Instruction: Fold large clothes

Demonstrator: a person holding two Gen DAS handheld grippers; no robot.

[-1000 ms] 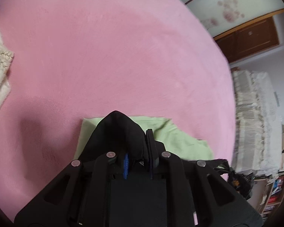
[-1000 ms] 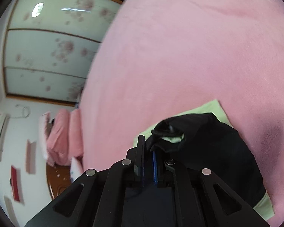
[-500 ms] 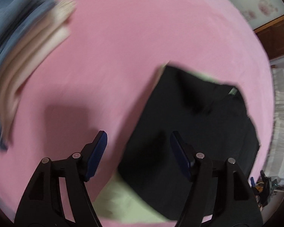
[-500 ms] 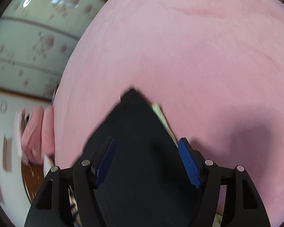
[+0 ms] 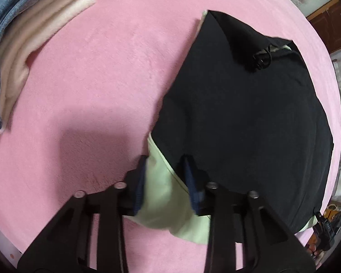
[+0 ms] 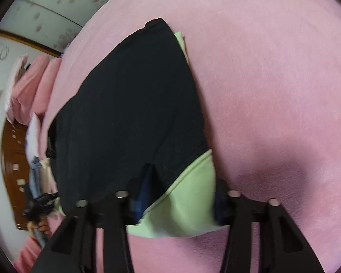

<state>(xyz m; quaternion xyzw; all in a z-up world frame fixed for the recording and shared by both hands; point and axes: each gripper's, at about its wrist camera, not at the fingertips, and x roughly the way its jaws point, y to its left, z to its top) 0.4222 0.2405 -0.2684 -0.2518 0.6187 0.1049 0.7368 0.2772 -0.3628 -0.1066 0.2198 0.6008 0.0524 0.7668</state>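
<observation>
A black garment [image 5: 238, 113] with a light green lining [image 5: 161, 193] lies folded flat on the pink bed cover [image 5: 102, 68]. A drawstring toggle [image 5: 261, 59] rests near its far edge. My left gripper [image 5: 164, 161] points down over the near left green corner. Its jaws are closing, with green cloth between the pads. In the right wrist view the same black garment [image 6: 129, 104] runs away from me, its green corner [image 6: 188, 200] nearest. My right gripper [image 6: 184, 182] straddles that corner. Its jaws are closing too, and the cloth between them still looks loose.
A stack of folded clothes [image 5: 22, 34], blue denim and cream, sits at the bed's far left. Pink pillows [image 6: 29, 86] and flowered sliding doors [image 6: 45, 11] lie beyond the bed's left edge. A hand [image 6: 43, 225] shows at the lower left. A wooden cabinet [image 5: 329, 27] stands past the right edge.
Both grippers let go of the black cloth they held up, and it dropped flat onto the green layer. Both then sank to the near green corners, with jaws narrower than half a second ago.
</observation>
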